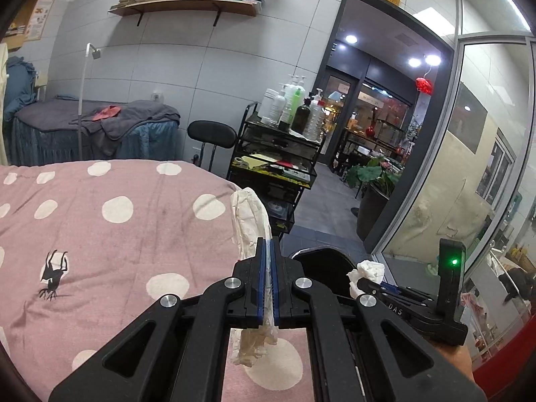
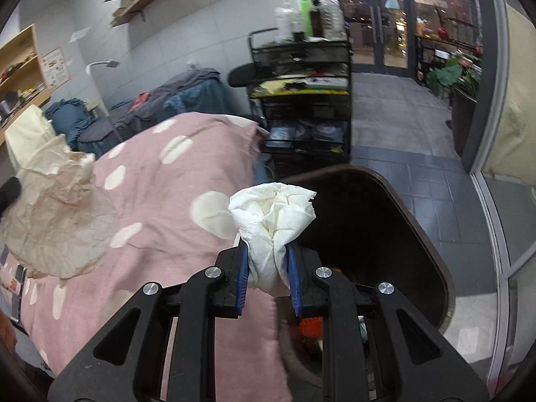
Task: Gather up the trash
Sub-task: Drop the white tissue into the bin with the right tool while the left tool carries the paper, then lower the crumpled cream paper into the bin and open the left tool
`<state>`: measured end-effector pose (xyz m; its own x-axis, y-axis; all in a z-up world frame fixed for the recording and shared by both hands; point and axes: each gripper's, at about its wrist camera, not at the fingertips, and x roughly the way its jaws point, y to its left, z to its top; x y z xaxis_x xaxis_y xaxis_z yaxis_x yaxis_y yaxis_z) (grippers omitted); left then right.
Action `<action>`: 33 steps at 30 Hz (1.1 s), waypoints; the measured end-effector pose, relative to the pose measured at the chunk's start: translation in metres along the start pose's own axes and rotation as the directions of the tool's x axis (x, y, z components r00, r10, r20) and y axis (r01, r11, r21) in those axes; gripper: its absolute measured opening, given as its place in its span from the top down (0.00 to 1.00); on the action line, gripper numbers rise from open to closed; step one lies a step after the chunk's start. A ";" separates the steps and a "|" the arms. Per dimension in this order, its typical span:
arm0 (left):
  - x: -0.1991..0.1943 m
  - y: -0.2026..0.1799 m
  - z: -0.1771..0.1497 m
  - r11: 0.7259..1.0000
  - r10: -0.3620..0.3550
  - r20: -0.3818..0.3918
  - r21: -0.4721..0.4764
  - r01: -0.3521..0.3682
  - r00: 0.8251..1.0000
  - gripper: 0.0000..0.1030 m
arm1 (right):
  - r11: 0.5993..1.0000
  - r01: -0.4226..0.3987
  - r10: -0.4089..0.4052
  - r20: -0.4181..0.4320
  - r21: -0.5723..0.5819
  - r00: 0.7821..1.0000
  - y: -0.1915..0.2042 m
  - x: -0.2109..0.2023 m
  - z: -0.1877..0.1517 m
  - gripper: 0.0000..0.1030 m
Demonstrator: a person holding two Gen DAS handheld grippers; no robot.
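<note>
The black bin [image 2: 385,234] has its inside in shadow, its near part hidden behind the right tongs [image 2: 268,268].

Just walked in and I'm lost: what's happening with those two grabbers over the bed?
A person is collecting trash with two handheld grippers. The left gripper is shut on a thin crumpled beige paper, above the pink polka-dot bedspread. The right gripper is shut on a wadded white tissue, held at the rim of the black bin beside the bed. Neither piece is dropped yet.
</note>
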<state>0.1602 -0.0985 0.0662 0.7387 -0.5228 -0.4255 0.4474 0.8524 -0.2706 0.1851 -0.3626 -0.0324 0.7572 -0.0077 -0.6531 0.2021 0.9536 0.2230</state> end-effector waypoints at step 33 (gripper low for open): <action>0.103 -0.112 -0.032 0.957 -0.260 -0.245 0.061 0.283 0.934 0.96 | 0.967 0.118 -0.106 -0.062 0.226 0.992 -0.104 0.000 -0.051 0.39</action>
<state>0.1698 -0.2486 0.0247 0.4500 -0.7124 -0.5385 0.6681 0.6687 -0.3263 0.1321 -0.4469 -0.0926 0.6912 -0.0902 -0.7170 0.4247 0.8535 0.3020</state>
